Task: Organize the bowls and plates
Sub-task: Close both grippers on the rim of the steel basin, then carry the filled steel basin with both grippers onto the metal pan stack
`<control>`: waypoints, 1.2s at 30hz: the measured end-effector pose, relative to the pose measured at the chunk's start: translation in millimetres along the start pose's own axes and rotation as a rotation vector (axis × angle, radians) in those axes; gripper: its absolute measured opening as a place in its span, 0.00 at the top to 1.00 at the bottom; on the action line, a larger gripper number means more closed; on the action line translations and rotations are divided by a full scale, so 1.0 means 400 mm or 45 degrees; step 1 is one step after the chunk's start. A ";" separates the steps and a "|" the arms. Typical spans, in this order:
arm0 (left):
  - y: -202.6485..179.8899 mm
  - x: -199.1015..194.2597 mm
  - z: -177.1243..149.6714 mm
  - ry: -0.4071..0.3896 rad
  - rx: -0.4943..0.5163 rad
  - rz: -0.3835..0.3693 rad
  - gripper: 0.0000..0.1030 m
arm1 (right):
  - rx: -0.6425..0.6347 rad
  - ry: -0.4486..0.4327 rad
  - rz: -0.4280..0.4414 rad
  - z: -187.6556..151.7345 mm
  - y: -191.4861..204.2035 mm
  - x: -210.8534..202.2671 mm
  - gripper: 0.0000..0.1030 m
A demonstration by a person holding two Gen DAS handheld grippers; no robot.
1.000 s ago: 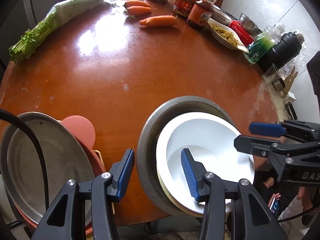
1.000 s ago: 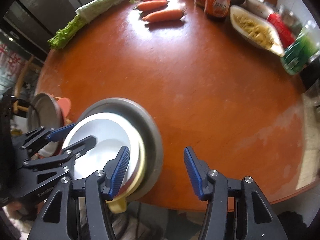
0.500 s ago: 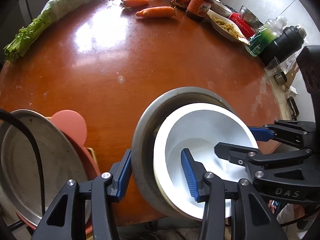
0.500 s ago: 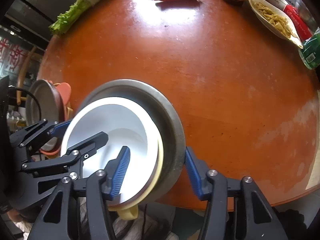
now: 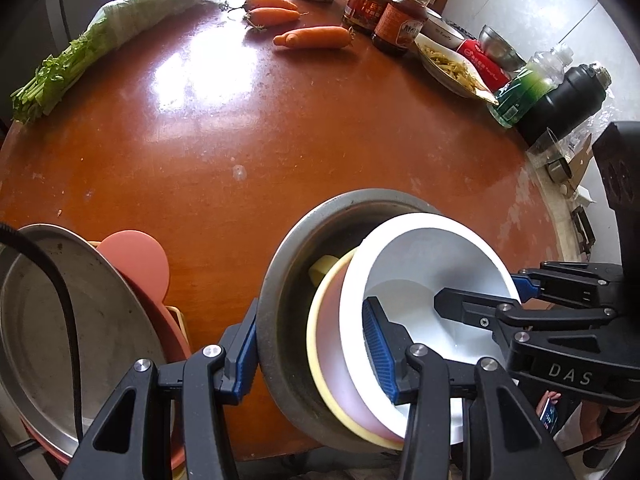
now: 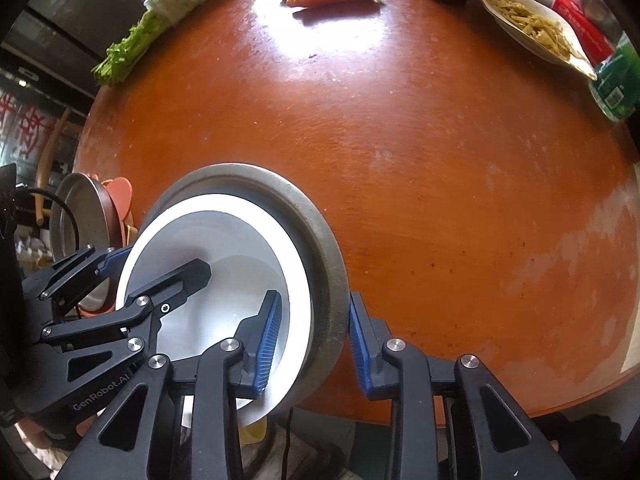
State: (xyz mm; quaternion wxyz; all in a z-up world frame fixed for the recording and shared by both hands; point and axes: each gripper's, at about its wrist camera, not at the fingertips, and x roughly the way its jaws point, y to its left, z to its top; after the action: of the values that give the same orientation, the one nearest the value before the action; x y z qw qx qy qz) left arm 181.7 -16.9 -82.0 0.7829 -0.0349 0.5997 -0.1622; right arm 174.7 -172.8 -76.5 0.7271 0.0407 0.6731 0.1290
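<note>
A stack of nested bowls is held tilted above the near edge of the round table: a grey metal bowl [image 5: 288, 280] outermost, a yellow-rimmed pink bowl [image 5: 332, 344] inside it, and a white bowl [image 5: 424, 264] innermost. My left gripper [image 5: 308, 348] straddles the stack's left rims, one finger outside the metal bowl, one inside the white bowl. My right gripper [image 6: 312, 340] straddles the right side of the stack [image 6: 256, 240] the same way. Both grip the rims.
A metal pan [image 5: 76, 320] with pink and red dishes [image 5: 136, 260] stands at the left table edge. Carrots [image 5: 312, 36], a wrapped cabbage [image 5: 120, 28], jars [image 5: 400, 20], a snack plate [image 5: 452, 68] and bottles [image 5: 560, 96] line the far side of the table [image 5: 280, 140].
The right gripper closed in over the stack's right rim. The bowl stack has tilted up and lifted, exposing the pink bowl between metal and white bowls.
</note>
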 end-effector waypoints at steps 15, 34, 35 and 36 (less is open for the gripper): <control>0.009 -0.047 0.006 -0.048 -0.033 0.055 0.51 | 0.012 -0.047 0.038 -0.004 0.015 -0.033 0.68; 0.016 -0.044 0.031 -0.022 -0.039 0.075 0.45 | 0.031 -0.034 0.089 0.024 0.016 -0.021 0.68; 0.018 -0.041 0.032 -0.016 -0.041 0.067 0.45 | 0.031 -0.032 0.098 0.024 0.014 -0.020 0.67; 0.021 -0.036 0.033 -0.009 -0.046 0.057 0.45 | 0.037 -0.025 0.118 0.025 0.008 -0.016 0.67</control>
State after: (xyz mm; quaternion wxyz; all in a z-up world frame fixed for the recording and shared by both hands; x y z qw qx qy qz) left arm 192.9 -6.7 -66.9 0.7876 -0.0362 0.6004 -0.1338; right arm 183.6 -170.3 -68.6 0.7261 0.0836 0.6652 0.1523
